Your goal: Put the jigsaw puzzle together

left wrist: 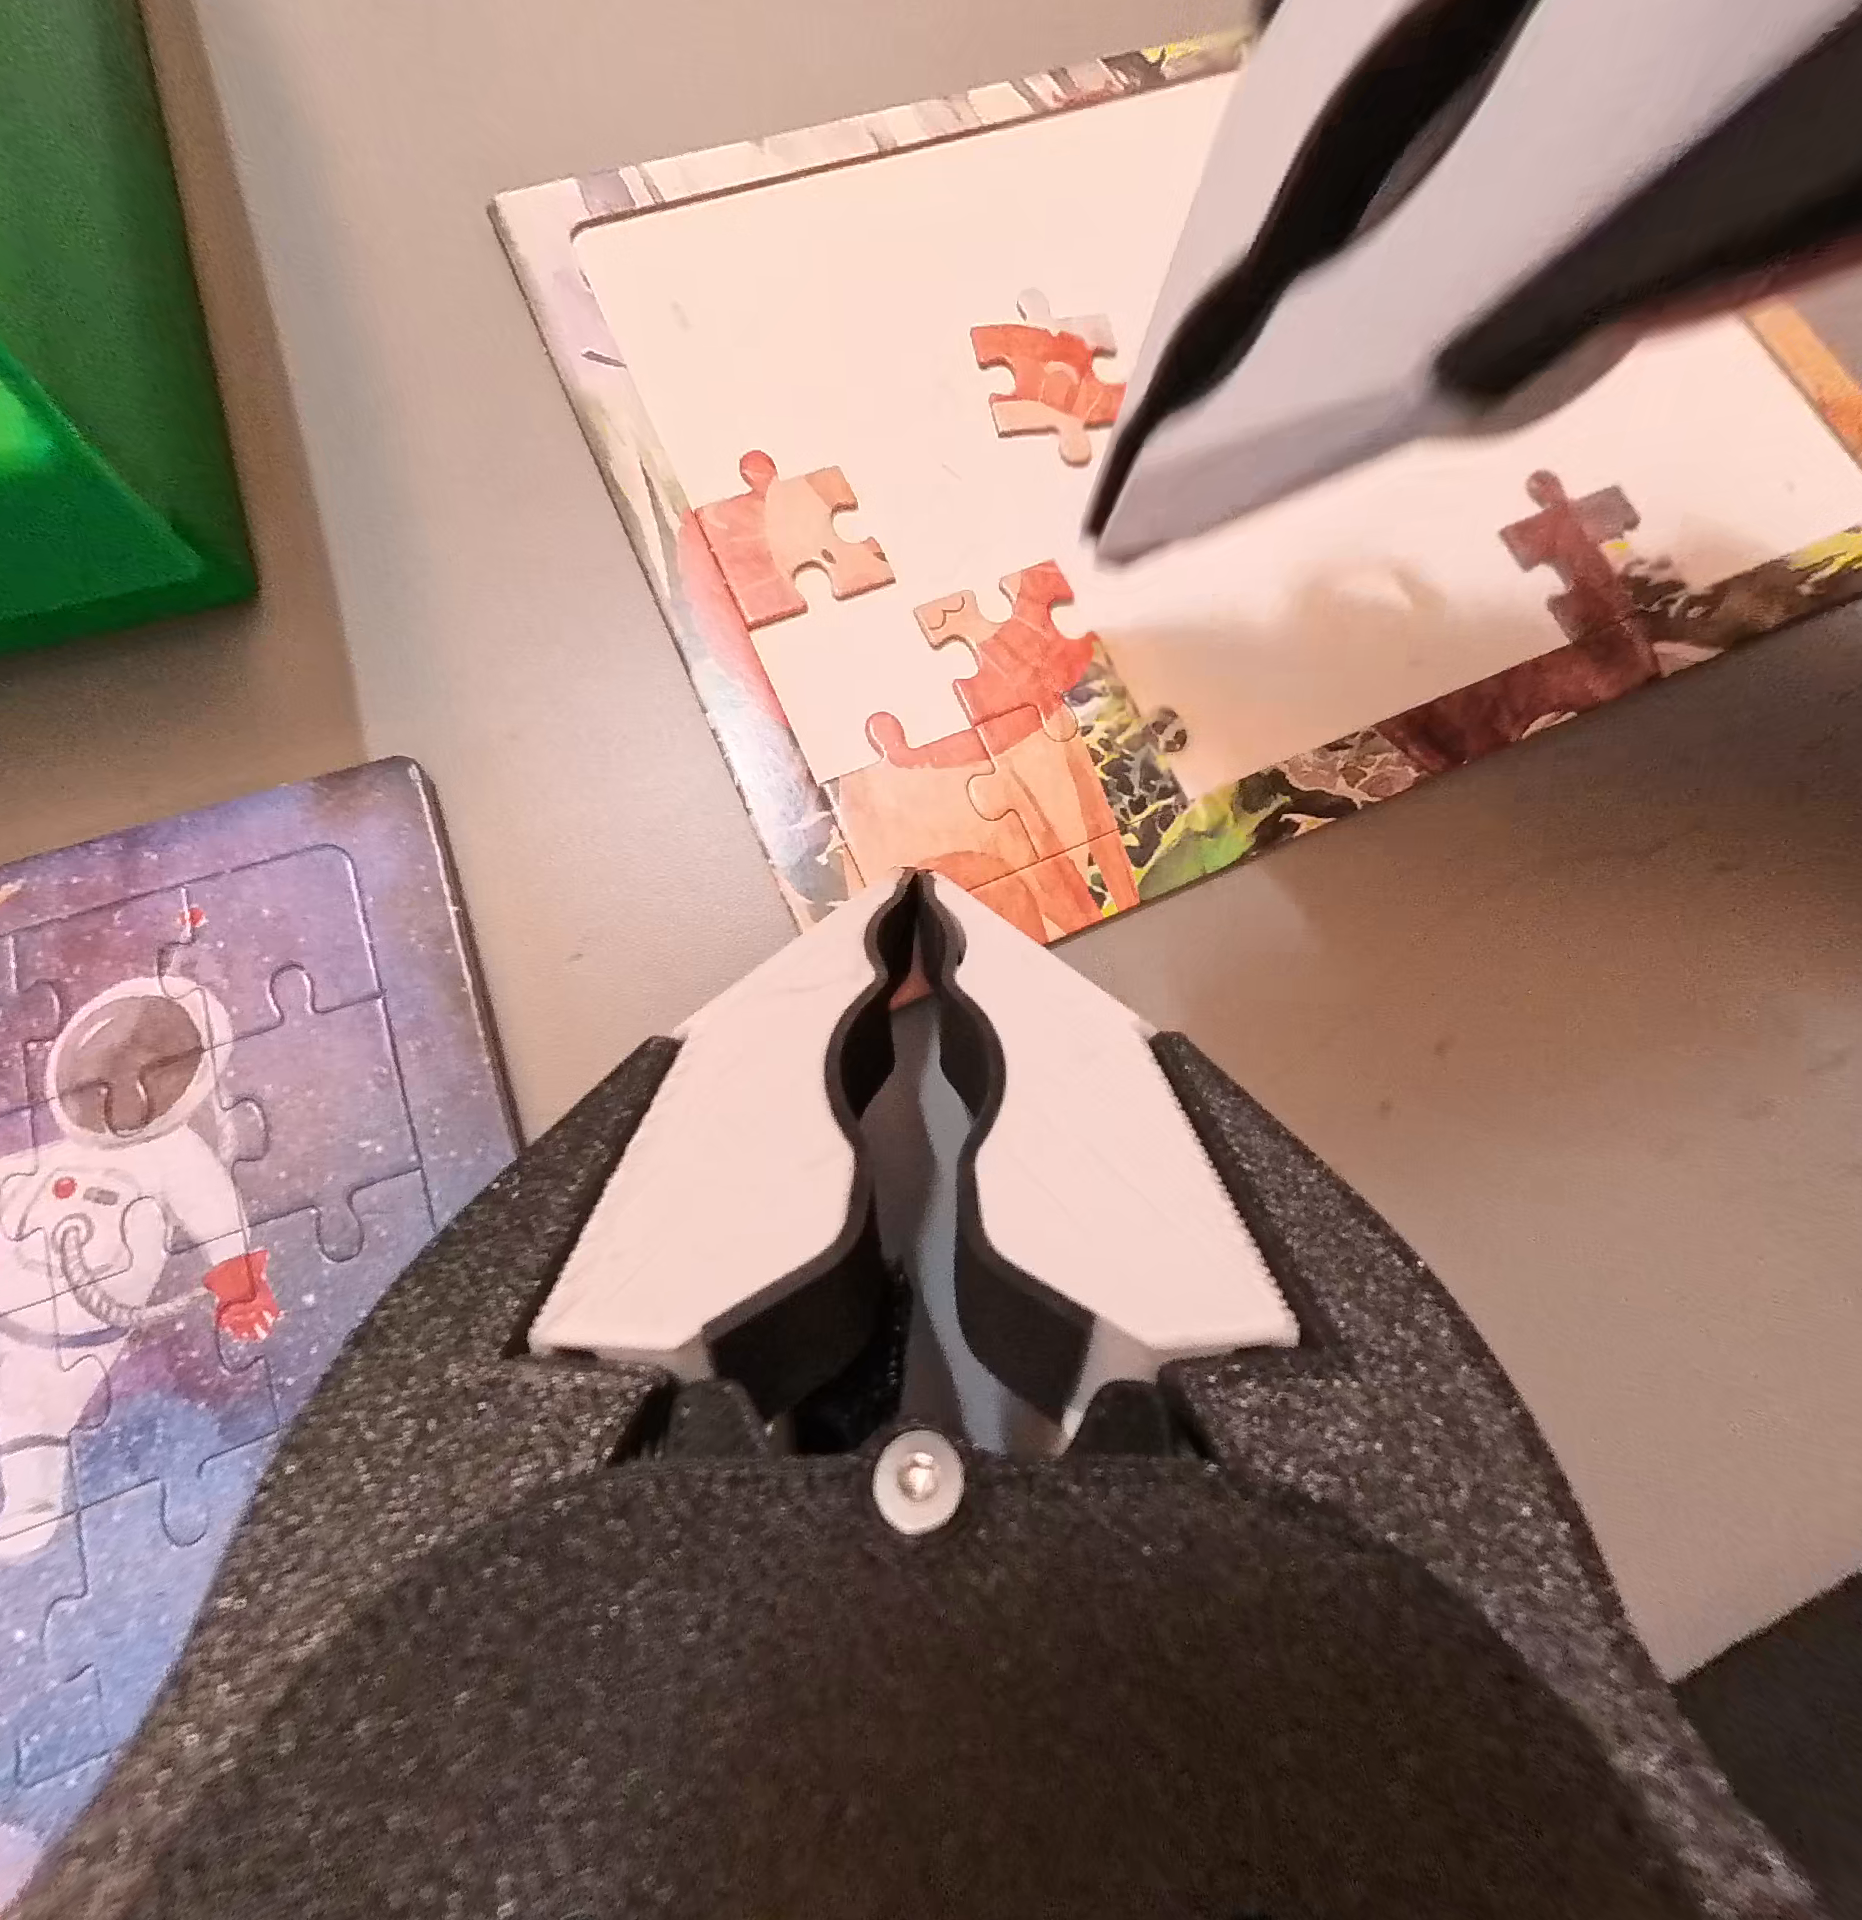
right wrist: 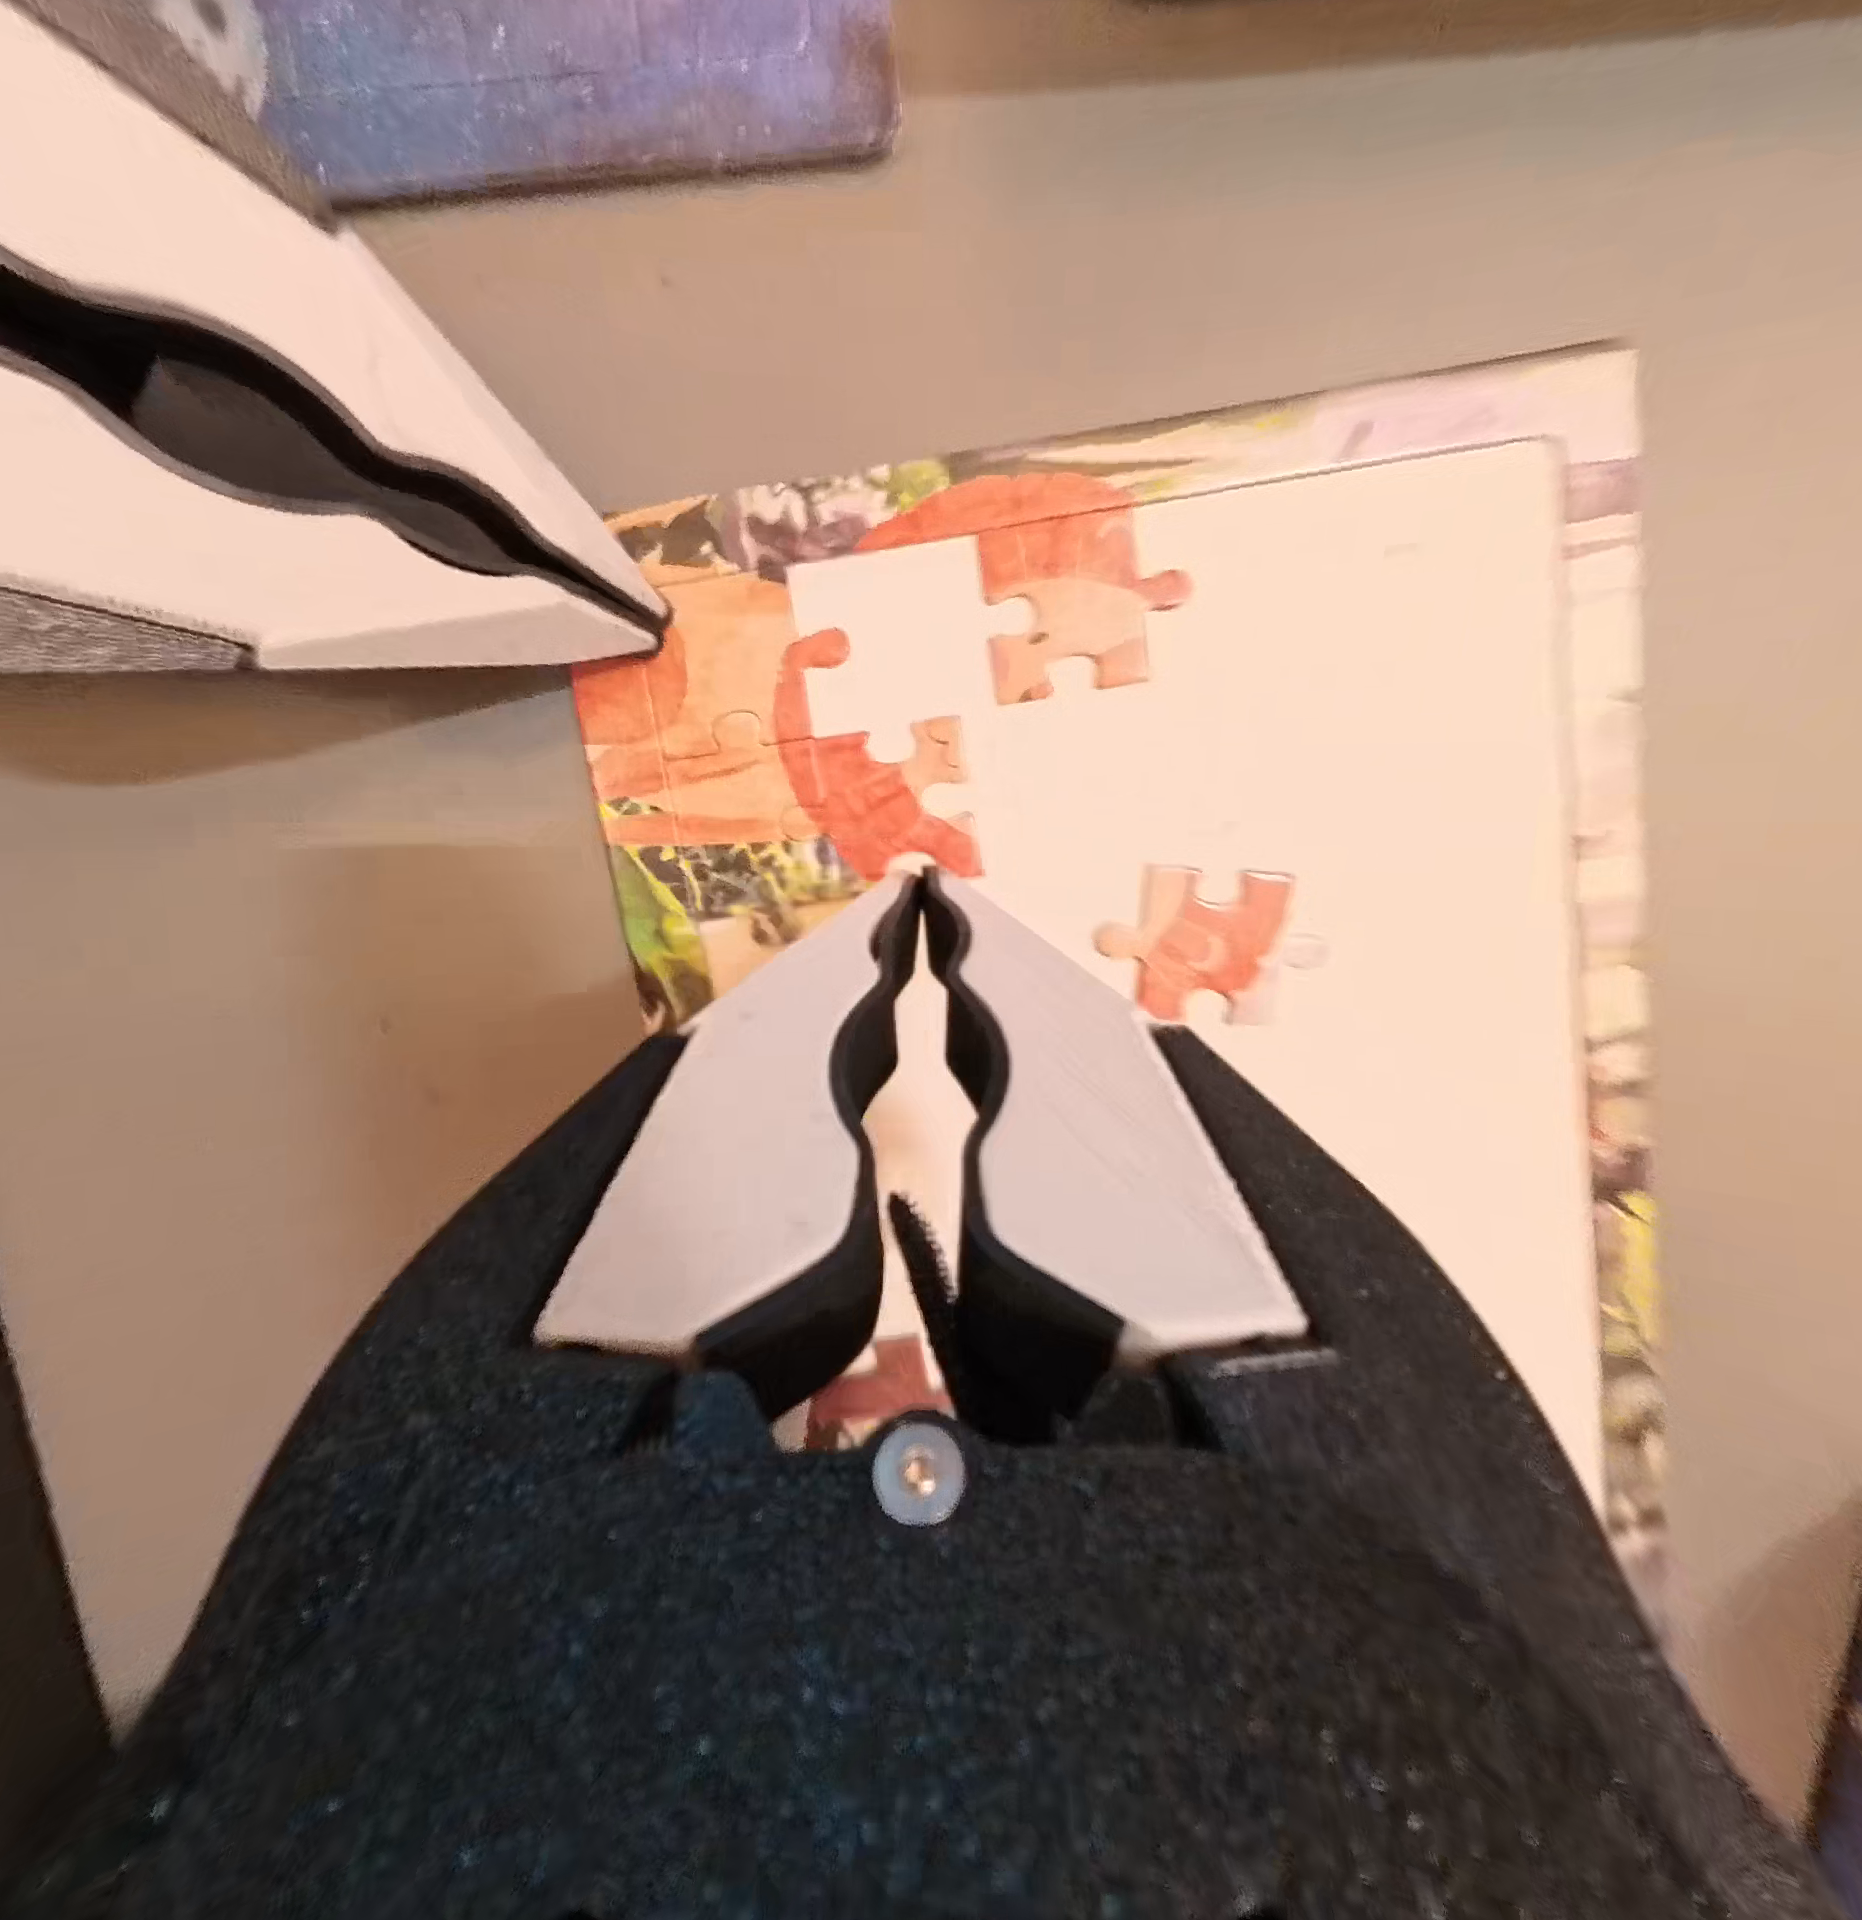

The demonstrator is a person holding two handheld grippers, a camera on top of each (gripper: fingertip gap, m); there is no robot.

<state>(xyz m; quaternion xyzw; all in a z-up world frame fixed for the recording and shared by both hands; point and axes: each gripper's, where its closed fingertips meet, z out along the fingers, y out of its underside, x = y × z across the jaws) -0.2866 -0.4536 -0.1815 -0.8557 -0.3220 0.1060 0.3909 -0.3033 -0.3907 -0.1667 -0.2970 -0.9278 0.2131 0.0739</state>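
Observation:
A jigsaw tray (left wrist: 854, 343) with a white inside lies on the beige table. An orange cluster of joined pieces (left wrist: 1010, 748) fills its near corner. One orange piece (left wrist: 792, 545) sits at the tray's left edge, another (left wrist: 1052, 379) lies loose in the middle, and a brown piece (left wrist: 1576, 561) sits at the right edge. My left gripper (left wrist: 919, 883) is shut and empty, with its tips at the tray's near corner. My right gripper (right wrist: 922, 881) is shut and empty, with its tips at the edge of the cluster (right wrist: 865, 790). The loose piece (right wrist: 1207, 945) lies to its right on the tray (right wrist: 1374, 675).
A finished astronaut puzzle (left wrist: 179, 1143) lies left of the tray and shows as a purple board (right wrist: 594, 94) in the right wrist view. A green box (left wrist: 75, 364) stands at the far left. The table's edge runs at the lower right (left wrist: 1737, 1621). About 7 cm separates my left fingertips from my right.

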